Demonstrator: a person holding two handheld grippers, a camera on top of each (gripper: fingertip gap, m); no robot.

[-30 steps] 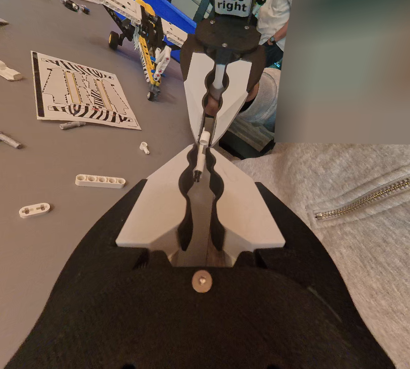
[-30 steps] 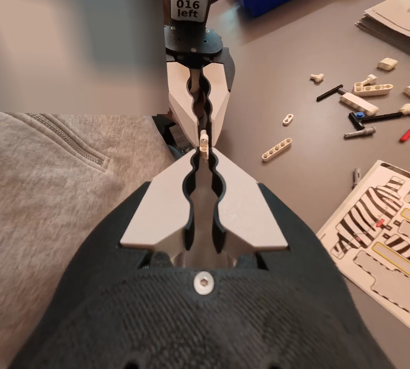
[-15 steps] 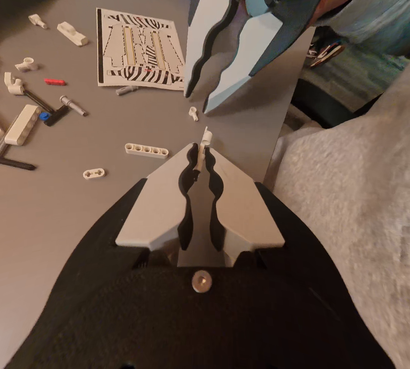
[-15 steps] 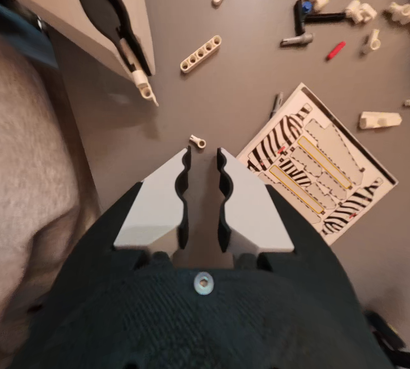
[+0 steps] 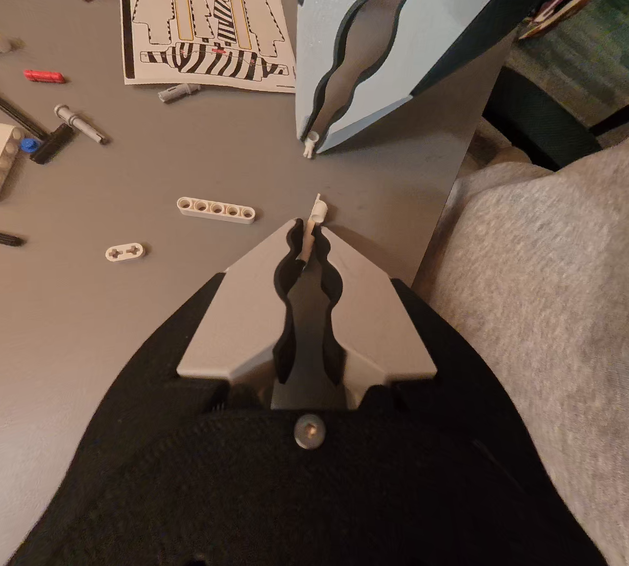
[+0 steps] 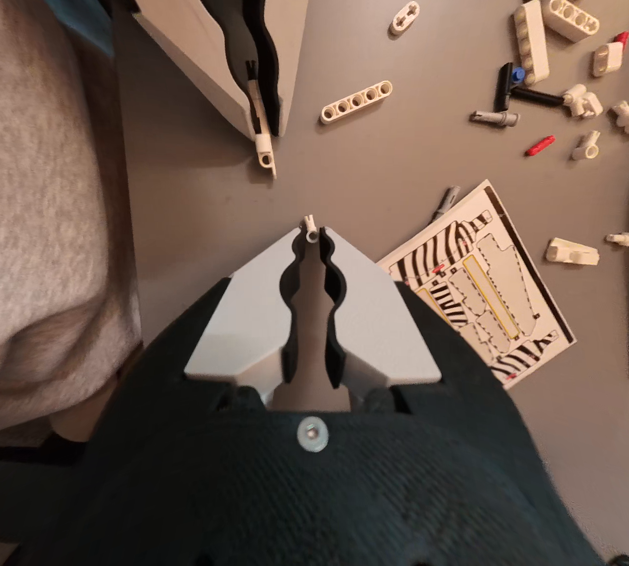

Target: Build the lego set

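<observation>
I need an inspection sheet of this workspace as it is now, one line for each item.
Surface: grey table, bare between parts.
Job's things: white five-hole beam; sticker sheet.
Clutter: loose pins, axles and white pieces at the table's far side.
Grippers: left gripper shut on a white axle assembly; right gripper closing around a small white connector, grip not certain.
Cables: nothing seen.
Surroundings: person's grey sweater.

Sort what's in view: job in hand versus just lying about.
In hand: left gripper clamping white rod piece; right gripper on small white connector.
Lying about: five-hole beam, two-hole link, sticker sheet, red pin, grey pin.
</observation>
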